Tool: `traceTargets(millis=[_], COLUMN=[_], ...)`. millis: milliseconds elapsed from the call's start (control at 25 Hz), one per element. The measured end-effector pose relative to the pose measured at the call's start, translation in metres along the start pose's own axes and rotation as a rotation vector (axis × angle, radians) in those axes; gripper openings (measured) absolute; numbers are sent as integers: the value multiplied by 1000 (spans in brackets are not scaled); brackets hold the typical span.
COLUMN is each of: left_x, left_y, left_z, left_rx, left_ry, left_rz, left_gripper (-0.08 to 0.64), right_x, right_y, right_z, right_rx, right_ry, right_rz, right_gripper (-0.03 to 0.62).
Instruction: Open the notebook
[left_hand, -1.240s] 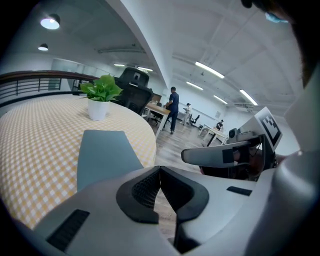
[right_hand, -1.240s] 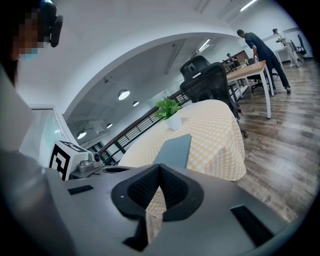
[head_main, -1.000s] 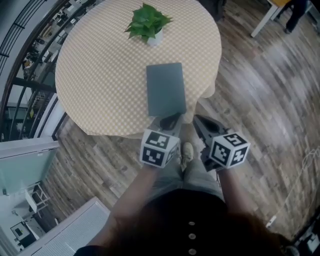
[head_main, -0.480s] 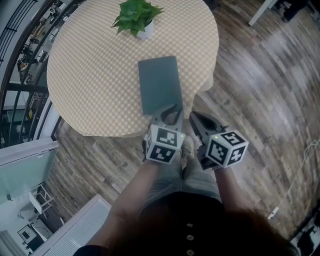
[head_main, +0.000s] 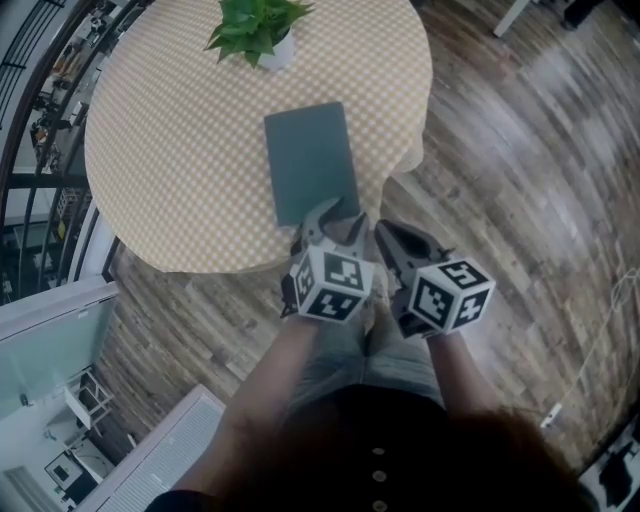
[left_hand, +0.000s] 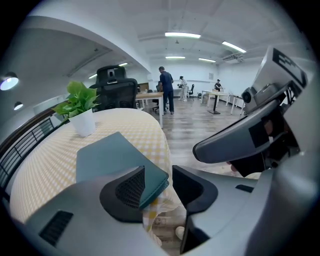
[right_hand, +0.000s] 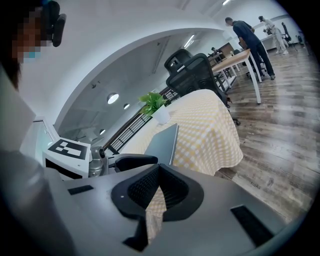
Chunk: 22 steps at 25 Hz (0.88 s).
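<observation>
- The left gripper (head_main: 333, 216) has just changed most: a second ago its jaws were together, they have just been opening, and now they stand wide apart.
- It has also come closer to the notebook (head_main: 310, 160). In the earlier head view its tips were a little short of the near edge; now they reach that edge.
- In the left gripper view the near right corner of the closed, grey-green notebook lies in the gap between the two fingers. It sits just beside the left pad (left_hand: 131, 187) and well apart from the right one. As far as I can see, neither pad presses on it, so nothing is held yet.
- The right gripper (right_hand: 158, 170) has changed little. Its jaws are together, tip against tip, with nothing between them. It hangs just to the right of the left gripper, off the edge of the table (head_main: 180, 170), and the notebook is ahead of its tips and to their left.
- The notebook lies flat on the checked cloth, cover still down, and the potted plant (head_main: 252, 25) stands well beyond its far end.
- I judge that the reach is finished and the grasp is being prepared: the open fingers are placed to take the cover at this corner.
- The risk I see is that the fingers take the whole thickness, so that the book lifts instead of opening.
</observation>
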<state>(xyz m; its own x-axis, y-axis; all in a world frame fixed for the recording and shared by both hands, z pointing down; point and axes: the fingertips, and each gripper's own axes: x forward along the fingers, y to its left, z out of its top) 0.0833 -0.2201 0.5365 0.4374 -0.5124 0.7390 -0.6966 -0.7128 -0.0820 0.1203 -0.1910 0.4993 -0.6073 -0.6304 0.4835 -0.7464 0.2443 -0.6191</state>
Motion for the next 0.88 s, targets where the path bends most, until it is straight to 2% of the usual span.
traceTargets(millis=[160,360,720,880], left_x=[6,13,16,17], left_y=[-4,2,4,4], left_z=[1,0,-4,-4], left_rx=[-1,40,100,89], left_ry=[4,23,40,39], left_rz=[-3,49,138,155], left_gripper=[167,167,172,170], right_x=[-4,-3,-7,-7], right_y=[-8,-12,-18,-21], right_z=[-3,-7,-10,-7], right_rx=[23,77,85,95], right_ry=[-2,-3,8,0], right_rz=[-9,7,6,7], right_gripper=[12,12,12,12])
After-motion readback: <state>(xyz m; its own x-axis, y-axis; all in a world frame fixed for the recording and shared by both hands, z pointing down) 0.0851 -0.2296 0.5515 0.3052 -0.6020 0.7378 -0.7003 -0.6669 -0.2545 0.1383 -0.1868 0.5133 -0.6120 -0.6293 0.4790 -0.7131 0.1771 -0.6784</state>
